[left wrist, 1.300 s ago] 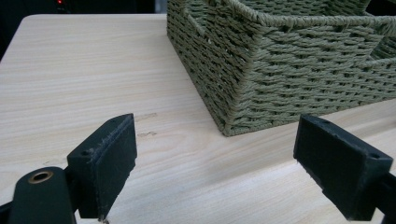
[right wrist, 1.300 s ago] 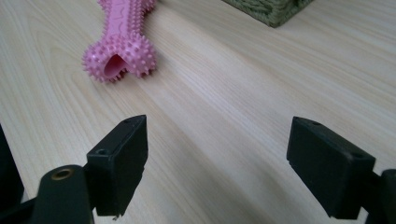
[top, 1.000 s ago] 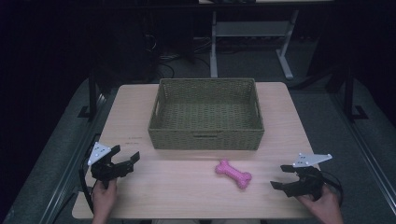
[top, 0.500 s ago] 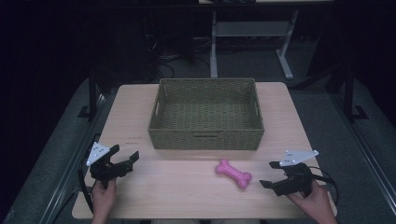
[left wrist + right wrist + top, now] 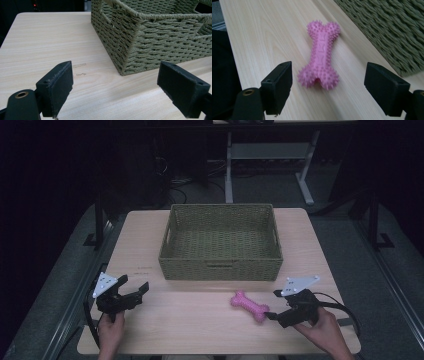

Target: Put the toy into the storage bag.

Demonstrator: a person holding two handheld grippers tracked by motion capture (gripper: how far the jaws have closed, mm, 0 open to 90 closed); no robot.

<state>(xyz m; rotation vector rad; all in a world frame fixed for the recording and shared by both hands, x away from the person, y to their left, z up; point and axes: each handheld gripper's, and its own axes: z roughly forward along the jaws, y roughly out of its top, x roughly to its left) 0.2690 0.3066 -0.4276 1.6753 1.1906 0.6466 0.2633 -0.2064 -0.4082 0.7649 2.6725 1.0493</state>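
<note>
Right gripper view, basket [image 5: 387, 27] blurred, cropped

In the right gripper view the woven basket [image 5: 387, 32] is blurred and cut off by the top and right edges. In the left gripper view its far end [image 5: 160, 37] runs past the frame. The high view crops both forearms at the bottom edge.

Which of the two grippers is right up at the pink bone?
The right gripper: its open jaws face the pink spiked bone toy. The left gripper sits far across the table.
</note>
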